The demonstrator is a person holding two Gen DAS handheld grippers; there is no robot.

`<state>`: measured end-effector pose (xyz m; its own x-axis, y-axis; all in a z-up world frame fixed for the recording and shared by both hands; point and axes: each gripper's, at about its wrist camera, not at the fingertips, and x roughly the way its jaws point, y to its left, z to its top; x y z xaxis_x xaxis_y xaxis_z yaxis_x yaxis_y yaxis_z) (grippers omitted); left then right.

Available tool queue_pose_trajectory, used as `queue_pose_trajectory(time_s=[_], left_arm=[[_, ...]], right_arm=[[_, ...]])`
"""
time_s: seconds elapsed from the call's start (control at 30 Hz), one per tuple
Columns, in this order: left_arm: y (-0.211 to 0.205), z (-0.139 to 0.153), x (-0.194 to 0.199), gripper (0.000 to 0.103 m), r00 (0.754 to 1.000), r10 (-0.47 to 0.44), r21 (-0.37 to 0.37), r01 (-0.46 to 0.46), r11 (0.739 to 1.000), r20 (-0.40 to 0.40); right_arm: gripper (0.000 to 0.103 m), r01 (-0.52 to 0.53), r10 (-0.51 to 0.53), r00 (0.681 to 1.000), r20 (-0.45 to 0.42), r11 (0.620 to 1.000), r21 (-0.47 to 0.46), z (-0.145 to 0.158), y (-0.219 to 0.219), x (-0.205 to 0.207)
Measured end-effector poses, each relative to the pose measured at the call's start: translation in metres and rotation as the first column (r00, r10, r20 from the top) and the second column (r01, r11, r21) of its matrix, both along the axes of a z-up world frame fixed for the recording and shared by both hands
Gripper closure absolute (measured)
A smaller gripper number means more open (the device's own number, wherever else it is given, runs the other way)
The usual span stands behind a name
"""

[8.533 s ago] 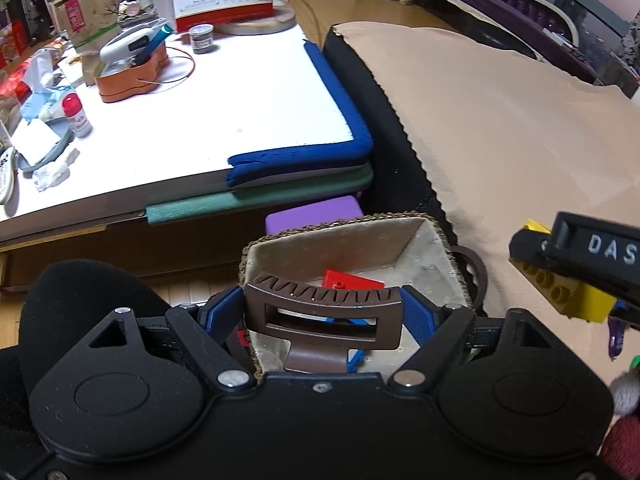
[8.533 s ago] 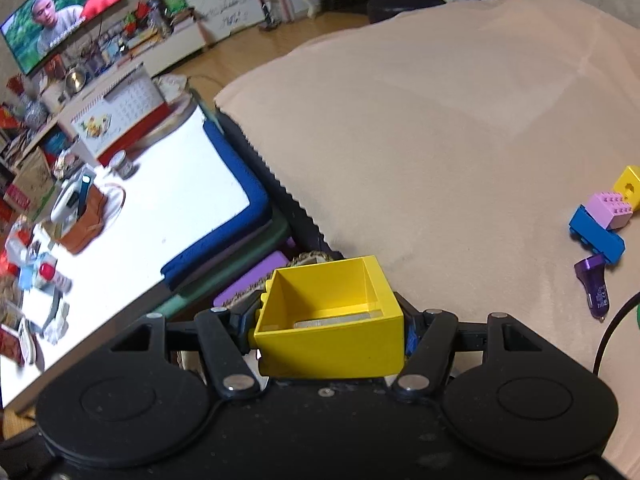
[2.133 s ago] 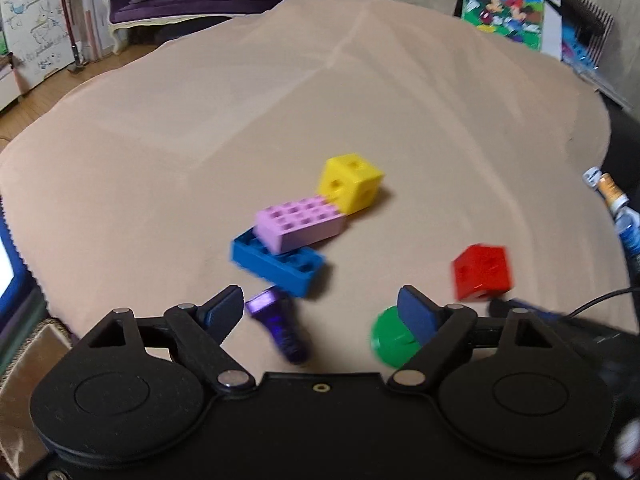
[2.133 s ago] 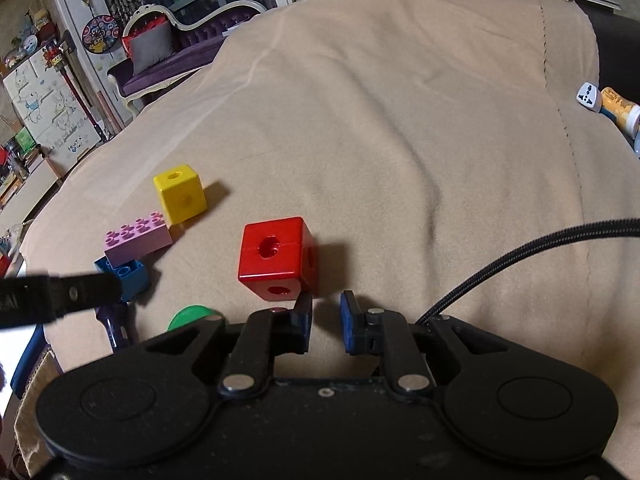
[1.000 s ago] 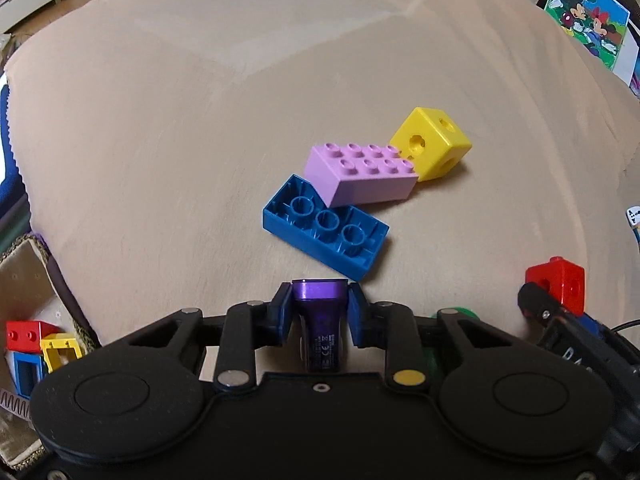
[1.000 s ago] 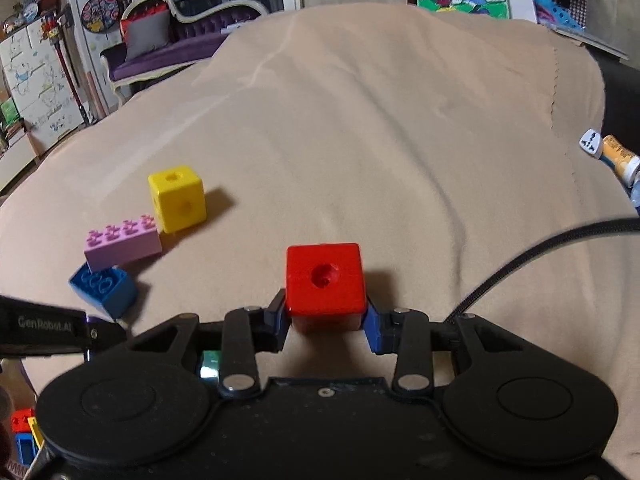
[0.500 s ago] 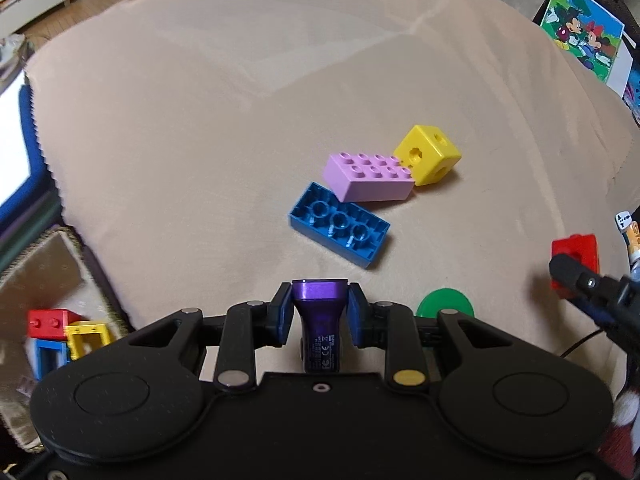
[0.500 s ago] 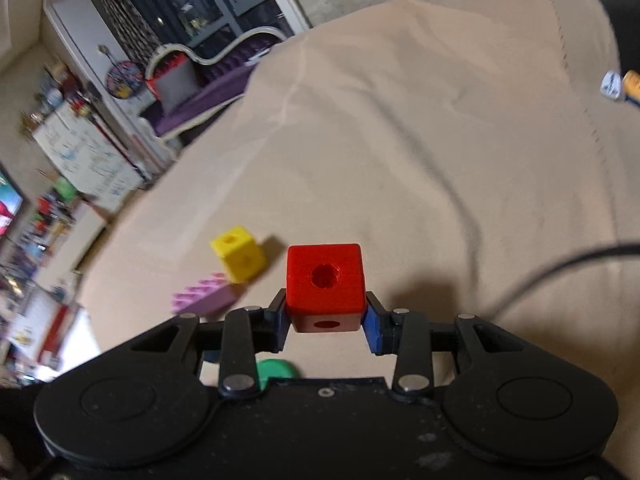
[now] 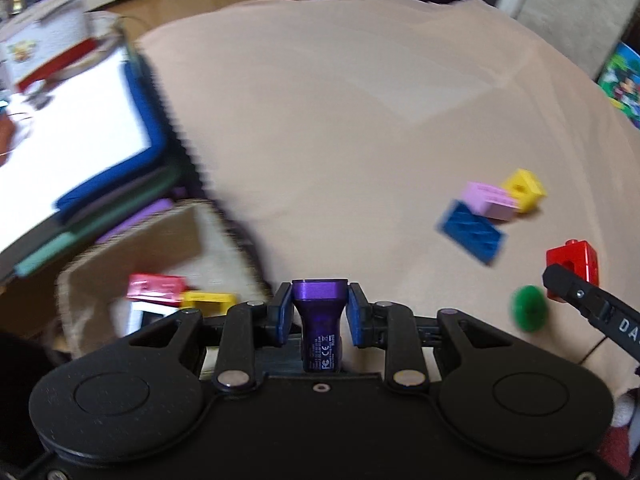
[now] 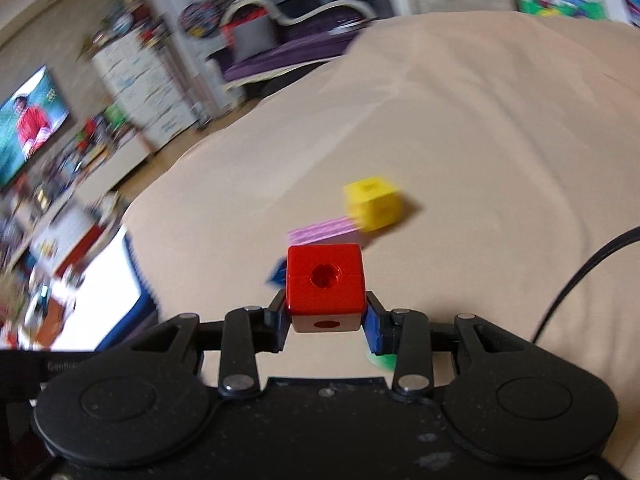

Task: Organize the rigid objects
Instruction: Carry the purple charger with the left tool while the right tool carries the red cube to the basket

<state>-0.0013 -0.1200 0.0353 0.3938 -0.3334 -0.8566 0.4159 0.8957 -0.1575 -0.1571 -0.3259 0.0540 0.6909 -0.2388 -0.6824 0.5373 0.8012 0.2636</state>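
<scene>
Purple car charger point(image 9: 319, 322): your left gripper point(image 9: 319, 308) has its jaws clamped on it, wide end forward, held just beside the basket.
Red cube point(image 10: 325, 287): your right gripper point(image 10: 326, 320) pinches it between narrow-set jaws, lifted off the bed cover.
Basket point(image 9: 132, 236): lower left, beside the bed; holds a red brick point(image 9: 157, 285) and a yellow brick point(image 9: 208, 300).
Bed cover point(image 9: 340, 120): carries a blue brick point(image 9: 472, 236), pink brick point(image 9: 489, 199) and yellow cube point(image 9: 523, 189) touching in a row, green disc point(image 9: 529, 309) apart.

Glossy plastic red cube point(image 10: 325, 282), matt blanket point(image 10: 480, 140)
</scene>
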Motion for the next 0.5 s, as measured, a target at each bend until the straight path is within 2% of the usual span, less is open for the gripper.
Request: queue_pose_trajectory(time_s=[0.17,0.37,0.5], left_arm=[[0.051,-0.007,0.016,0.076,0.995,0.098,0.027,-0.097,0.995,-0.011],[0.106,-0.007,0.031,0.076,0.978,0.208,0.075,-0.207,0.975,-0.002],[0.137,-0.005,0.042,0.076,0.966,0.257,0.038,-0.256,0.966,-0.007]], right_arm=[[0.067,-0.152,0.151,0.987,-0.051,0.988,-0.03,0.004,0.061,0.039],[0.067,-0.304,0.297,0.949,-0.111,0.951,-0.057,0.011,0.135,0.073],[0.067,-0.346,0.333,0.931,-0.15,0.936,-0.067,0.021,0.17,0.099]])
